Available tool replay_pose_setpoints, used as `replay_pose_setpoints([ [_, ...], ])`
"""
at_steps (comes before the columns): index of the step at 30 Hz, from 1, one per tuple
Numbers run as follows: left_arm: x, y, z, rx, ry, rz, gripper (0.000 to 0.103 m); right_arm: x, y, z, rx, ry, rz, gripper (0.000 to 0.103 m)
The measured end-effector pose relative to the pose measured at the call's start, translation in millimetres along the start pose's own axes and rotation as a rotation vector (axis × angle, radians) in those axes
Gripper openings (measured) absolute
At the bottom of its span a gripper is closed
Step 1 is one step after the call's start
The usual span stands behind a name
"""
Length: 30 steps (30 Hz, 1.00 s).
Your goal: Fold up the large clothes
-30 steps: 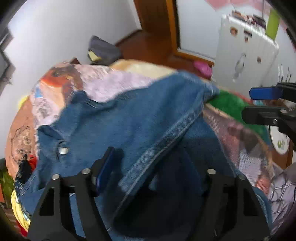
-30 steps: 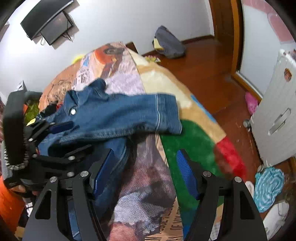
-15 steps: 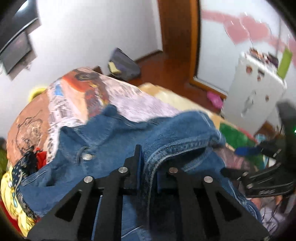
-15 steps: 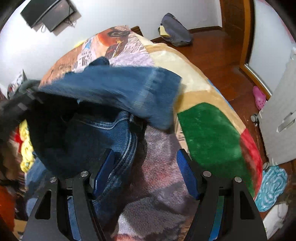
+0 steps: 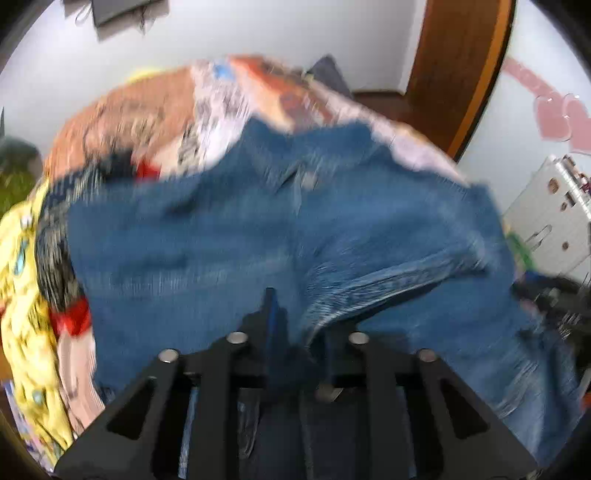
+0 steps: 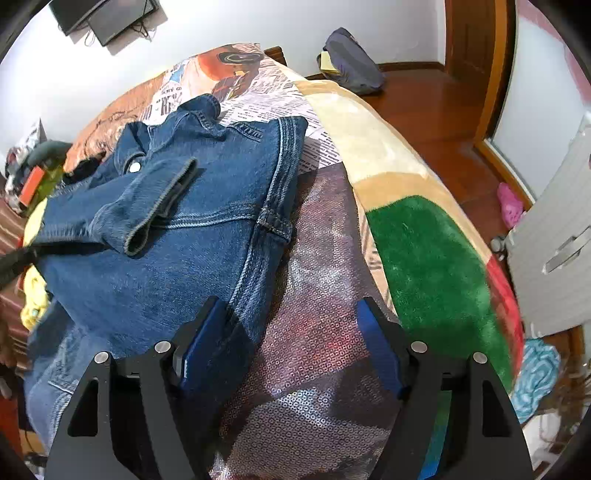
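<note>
L gripper (image 5: 295,332): jaws narrow and opening, a denim fold between them at the seam edge; the view is motion-blurred, so can't tell if the pads press the cloth or just flank it. R gripper (image 6: 291,347): jaws wide and opening a bit more, released, nothing clamped. Its left blue pad (image 6: 201,339) sits on the near right edge of the denim jacket (image 6: 177,221); its right pad hangs over the bedspread, apart from the denim.

The jacket lies spread on the bed (image 6: 424,236), toward the left side of the bedspread, collar at the far end. 1 sleeve (image 6: 147,206) is folded across the body, its cuff open toward the near side and resting on top of the back panel. A metal snap (image 6: 135,167) shows near the collar. The right side seam runs from the far shoulder down to the R gripper.

In the left wrist view the same jacket (image 5: 280,229) fills the middle of the frame, with a yellow patterned garment (image 5: 22,314) just beside it on the left.

Right of the bed: wooden floor (image 6: 436,110), a white cabinet (image 6: 554,229), a dark bag (image 6: 351,66) against the far wall. A dark screen (image 6: 107,18) hangs on the wall, far left.
</note>
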<state>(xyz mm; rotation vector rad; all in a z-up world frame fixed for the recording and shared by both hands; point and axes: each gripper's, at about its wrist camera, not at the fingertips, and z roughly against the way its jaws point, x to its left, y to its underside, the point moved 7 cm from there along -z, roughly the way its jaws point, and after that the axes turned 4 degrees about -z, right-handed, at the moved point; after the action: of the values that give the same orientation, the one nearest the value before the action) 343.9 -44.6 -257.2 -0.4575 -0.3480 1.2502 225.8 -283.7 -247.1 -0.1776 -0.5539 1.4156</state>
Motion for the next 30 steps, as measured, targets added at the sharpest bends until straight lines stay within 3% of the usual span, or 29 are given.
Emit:
replay_pose_setpoints([
  [2,1.5,15.6,-8.7,0.031,-0.019,-0.010,0.039,1.6,0.7,0.3,0.000,0.011,0.004,0.071],
  [5,-3.4,20.7,-6.4,0.023,-0.058,-0.051,0.042,1.0,-0.2,0.6,0.008,0.015,-0.002,0.071],
  [9,-15.6,9.3,8.1,-0.009,-0.087,-0.130,0.043,1.5,-1.9,2.4,0.019,0.012,-0.011,0.071],
  [16,-51.6,-18.2,20.6,-0.077,-0.074,-0.241,0.050,8.5,-13.6,16.2,-0.027,-0.003,-0.007,0.071],
  [19,-72.6,-26.7,13.3,-0.071,-0.055,-0.290,0.051,10.7,-16.6,16.5,-0.036,-0.013,-0.005,0.071],
  [22,-95.3,-31.8,1.2,-0.060,-0.035,-0.358,0.060,8.7,-14.0,8.5,-0.020,-0.007,-0.005,0.071],
  [27,-128.7,-32.6,-29.4,0.013,-0.030,-0.471,0.061,4.7,-3.5,-5.8,0.024,-0.016,-0.021,0.071],
  [30,-141.0,-35.7,-40.4,0.016,-0.070,-0.531,0.061,4.0,-3.7,-3.8,0.020,-0.023,-0.018,0.071],
])
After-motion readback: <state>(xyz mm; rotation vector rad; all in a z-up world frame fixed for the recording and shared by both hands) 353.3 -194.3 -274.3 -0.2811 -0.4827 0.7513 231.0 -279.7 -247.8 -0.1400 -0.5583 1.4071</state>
